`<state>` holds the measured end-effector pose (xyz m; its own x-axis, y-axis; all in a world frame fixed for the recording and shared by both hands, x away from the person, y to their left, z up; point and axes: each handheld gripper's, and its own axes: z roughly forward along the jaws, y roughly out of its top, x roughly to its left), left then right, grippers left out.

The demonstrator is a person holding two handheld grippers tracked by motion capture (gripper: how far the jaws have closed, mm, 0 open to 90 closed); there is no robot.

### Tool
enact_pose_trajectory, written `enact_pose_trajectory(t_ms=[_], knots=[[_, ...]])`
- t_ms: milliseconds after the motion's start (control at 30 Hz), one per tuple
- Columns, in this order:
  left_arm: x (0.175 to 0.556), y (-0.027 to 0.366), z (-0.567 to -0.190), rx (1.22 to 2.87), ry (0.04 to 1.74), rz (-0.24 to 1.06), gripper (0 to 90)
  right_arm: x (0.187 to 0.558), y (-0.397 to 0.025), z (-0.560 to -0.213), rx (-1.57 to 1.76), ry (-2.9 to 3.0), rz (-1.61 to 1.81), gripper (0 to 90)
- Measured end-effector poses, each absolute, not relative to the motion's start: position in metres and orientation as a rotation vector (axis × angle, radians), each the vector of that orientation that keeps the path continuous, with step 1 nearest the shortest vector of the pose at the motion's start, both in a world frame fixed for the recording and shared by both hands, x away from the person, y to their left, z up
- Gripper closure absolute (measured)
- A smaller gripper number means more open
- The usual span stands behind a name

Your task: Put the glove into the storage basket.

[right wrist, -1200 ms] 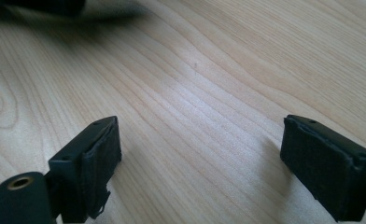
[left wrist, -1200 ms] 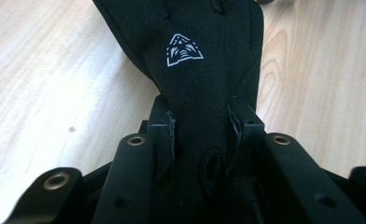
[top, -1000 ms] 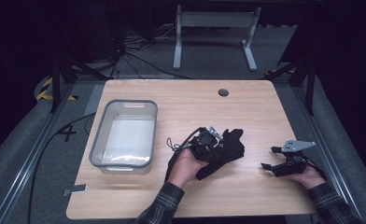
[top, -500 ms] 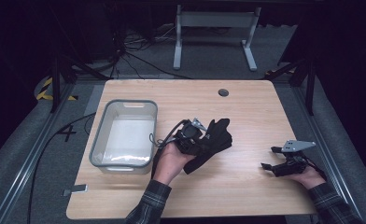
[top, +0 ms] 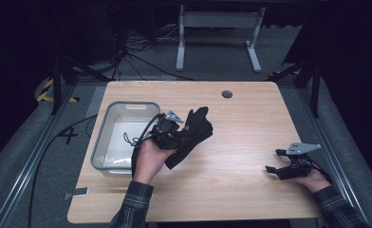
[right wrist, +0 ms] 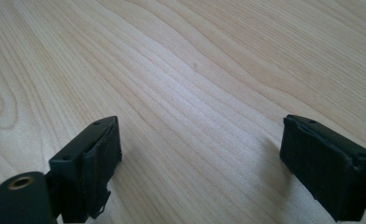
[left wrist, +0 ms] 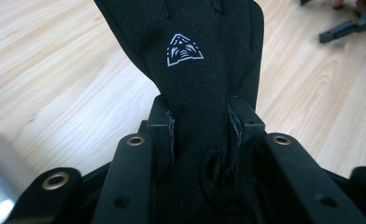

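Note:
A black glove [top: 193, 133] with a small white logo [left wrist: 183, 49] hangs above the wooden table, pinched at its cuff. My left gripper [top: 174, 135] is shut on the black glove [left wrist: 204, 79], close to the right rim of the clear plastic bin [top: 103, 135]. Both jaws press the fabric from either side in the left gripper view. My right gripper [top: 275, 162] rests low over the table at the right, jaws wide apart. Between its pads [right wrist: 102, 163] lies nothing but bare wood.
The bin stands at the table's left and looks empty, with a white bottom. A round cable hole [top: 227, 94] sits near the far edge. A cable trails from the left gripper over the bin rim. Metal frame legs stand on the floor beyond the table.
My left gripper has carried the glove leftward and a little farther from the person, up beside the bin. The right gripper has stayed where it was.

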<state>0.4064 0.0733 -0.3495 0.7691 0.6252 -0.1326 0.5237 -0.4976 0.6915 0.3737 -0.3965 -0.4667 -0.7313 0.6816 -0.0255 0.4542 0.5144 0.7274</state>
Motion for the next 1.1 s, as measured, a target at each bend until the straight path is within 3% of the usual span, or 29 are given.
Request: enact_pose_trajectory(t_ms=[600,1100], knots=[[0.403,0.154,-0.342,2.101,1.04,0.292,67.7,0.374,-0.397,-0.467,0.957,2.446,1.04,13.2],[0.417,0.2,-0.368,2.111,1.181,0.334,67.4,0.374,-0.397,-0.467,0.957,2.446,1.042,13.2]])
